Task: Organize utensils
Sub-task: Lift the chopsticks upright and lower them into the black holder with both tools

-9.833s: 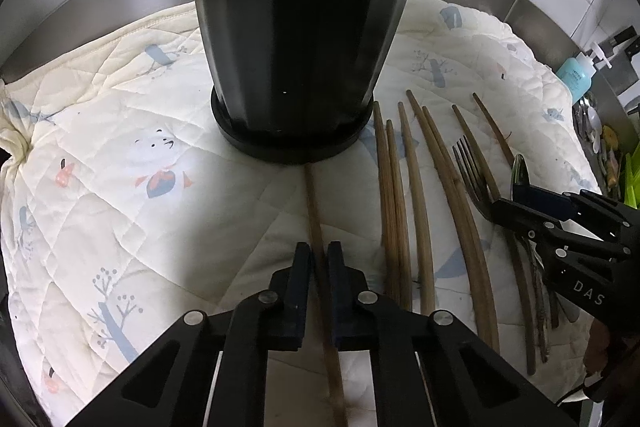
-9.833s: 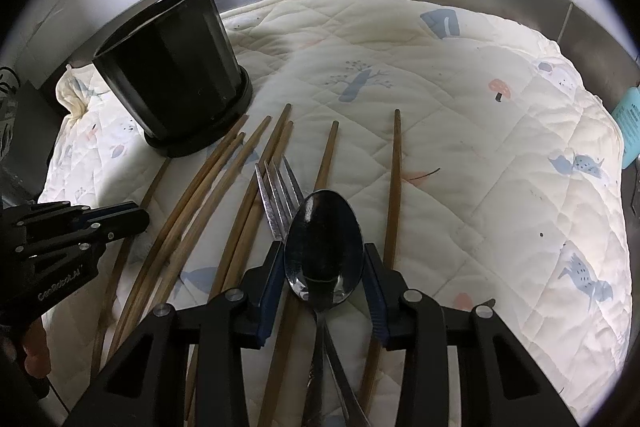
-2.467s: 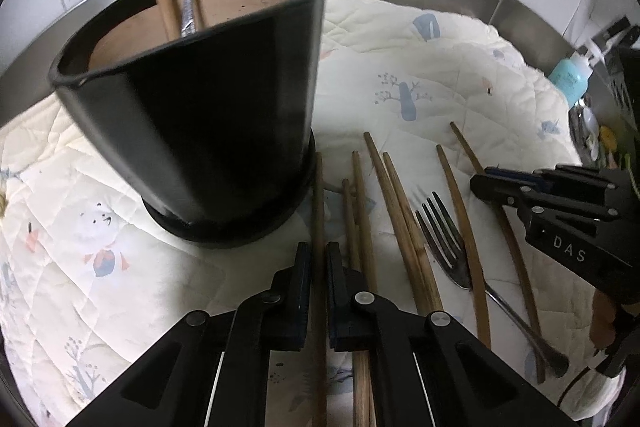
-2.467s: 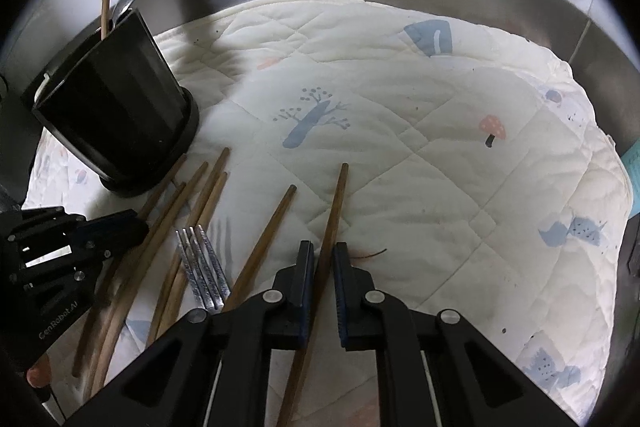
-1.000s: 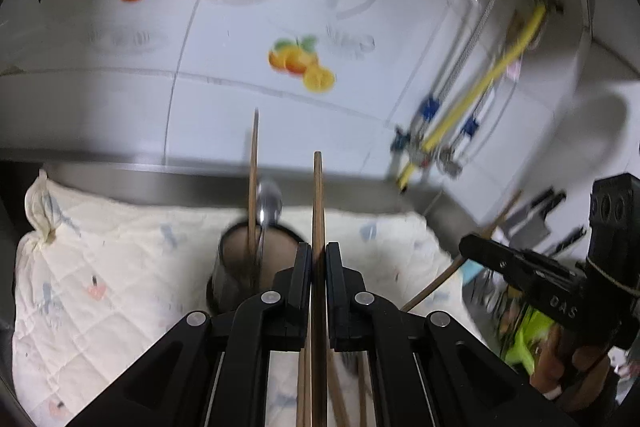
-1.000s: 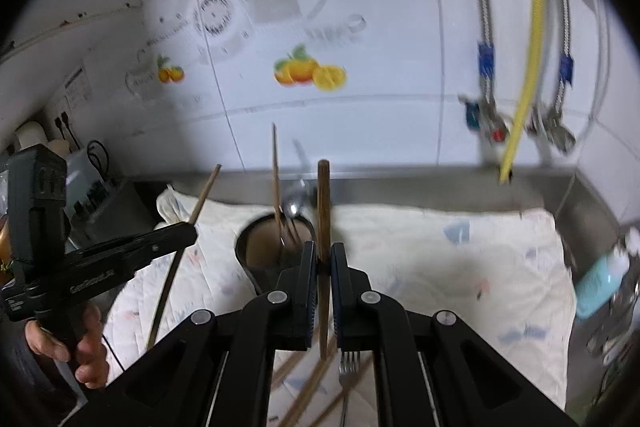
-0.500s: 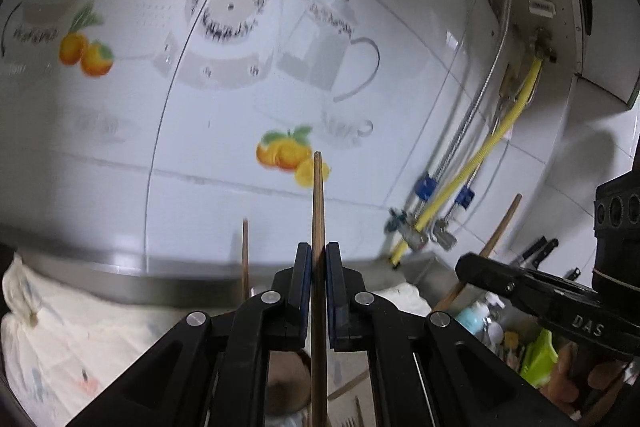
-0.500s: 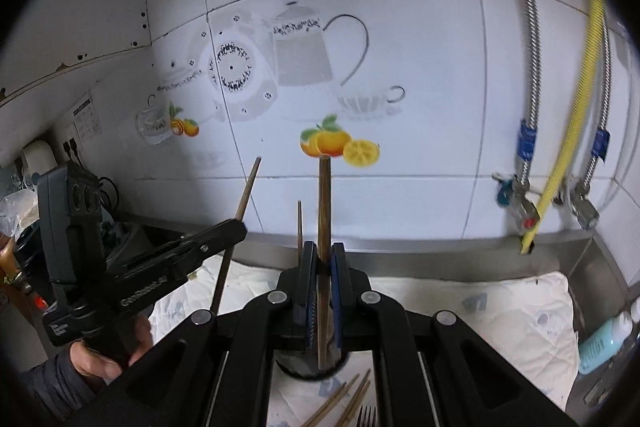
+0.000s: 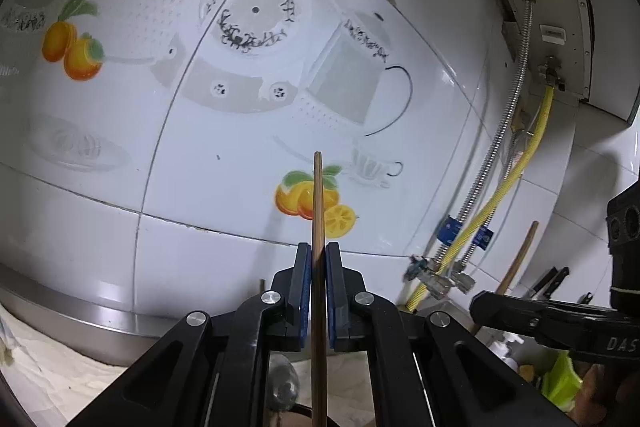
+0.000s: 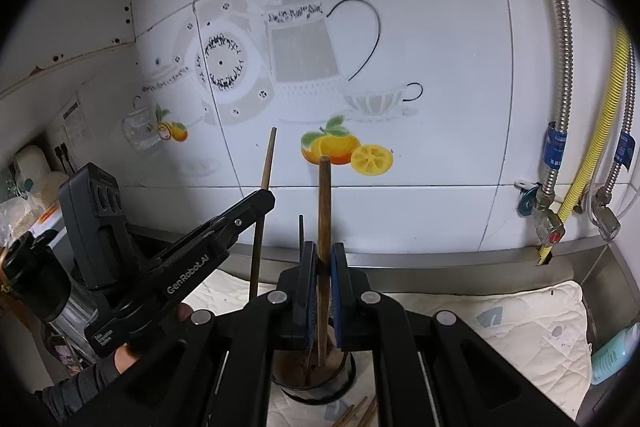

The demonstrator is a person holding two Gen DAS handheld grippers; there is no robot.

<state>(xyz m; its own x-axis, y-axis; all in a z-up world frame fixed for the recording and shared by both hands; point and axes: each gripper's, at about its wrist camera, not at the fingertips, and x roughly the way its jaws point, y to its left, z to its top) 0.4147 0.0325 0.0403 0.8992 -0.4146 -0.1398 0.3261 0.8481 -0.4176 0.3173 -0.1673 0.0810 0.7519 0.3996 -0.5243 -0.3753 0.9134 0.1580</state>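
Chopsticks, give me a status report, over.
Left gripper shut on one chopstick, upright. Right gripper shut on another chopstick, its lower end inside the black pot. Nothing blocking the pot.

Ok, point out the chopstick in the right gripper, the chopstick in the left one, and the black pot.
right chopstick (image 10: 323,211), right wrist view, on the shaft above the fingers.
left chopstick (image 9: 318,203), left wrist view, on the upper shaft.
black pot (image 10: 320,385), right wrist view, on its front wall.

Both grippers point upward — the left gripper (image 9: 318,259) at lower centre of its view, pads clamped on a thin stick, the right gripper (image 10: 324,259) likewise pinching a stick, a bare hand (image 10: 128,355) at lower left.
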